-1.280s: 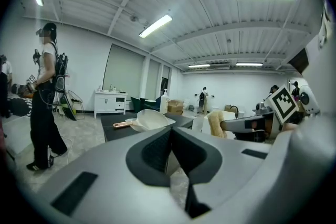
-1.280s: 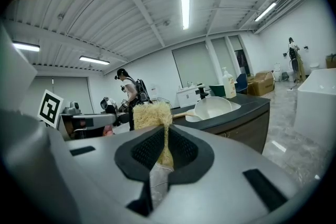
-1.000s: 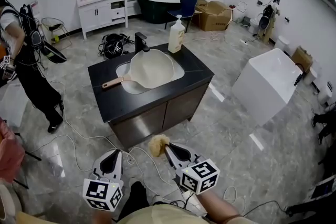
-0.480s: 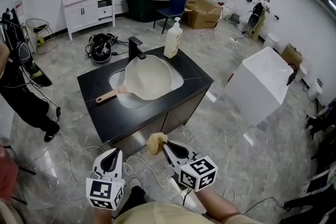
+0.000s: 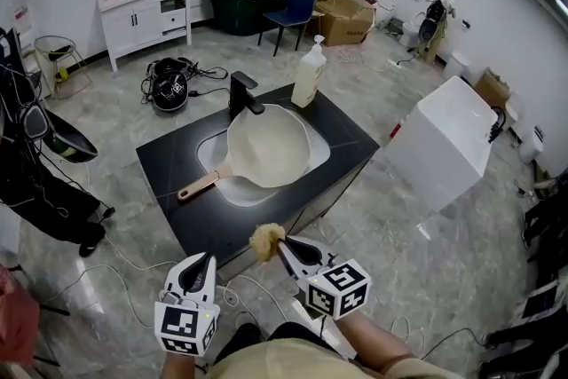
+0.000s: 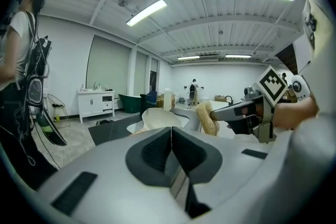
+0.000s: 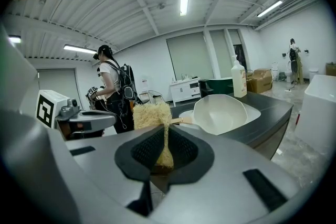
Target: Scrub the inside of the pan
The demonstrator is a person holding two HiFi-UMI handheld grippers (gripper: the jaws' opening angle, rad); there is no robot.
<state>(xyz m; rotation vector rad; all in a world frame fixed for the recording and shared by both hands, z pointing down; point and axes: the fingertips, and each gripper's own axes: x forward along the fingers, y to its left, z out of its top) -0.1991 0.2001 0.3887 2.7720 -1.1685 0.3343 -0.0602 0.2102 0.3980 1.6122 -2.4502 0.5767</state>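
Floor: grey polished tile (image 5: 417,262), with loose cables trailing across it. A free-standing vanity with a black counter (image 5: 173,191) stands mid-room, ahead of both grippers and well apart from them. A white boxy unit (image 5: 444,146) stands to its right.

Far wall: white cabinet (image 5: 146,11), dark bathtub (image 5: 238,4), blue chair (image 5: 298,6) and cardboard boxes (image 5: 348,19). A black bag (image 5: 168,85) lies on the floor between the cabinet and the vanity. A person in dark clothes (image 5: 35,182) stands at the left edge.

On the counter: black faucet (image 5: 241,93) at the back rim of the sink, soap bottle (image 5: 308,73) upright near the back right corner.

Containers: a white sink basin (image 5: 211,153) is set into the counter. The pan (image 5: 268,153) lies in it, tilted, with its cream inside facing up and forward. Its wooden handle (image 5: 200,187) reaches over the basin's front-left rim onto the black top. Whether there is water or residue in the pan or the basin cannot be made out.

Left gripper (image 5: 204,262): jaws closed pad to pad, nothing between them. It is held low in front of the body.

Right gripper (image 5: 286,251): jaws clamped on the lower end of a tan fibrous scrubber (image 5: 266,240). The frayed head sticks out past the fingertips, towards the vanity. The scrubber is clear of the pan and the counter.
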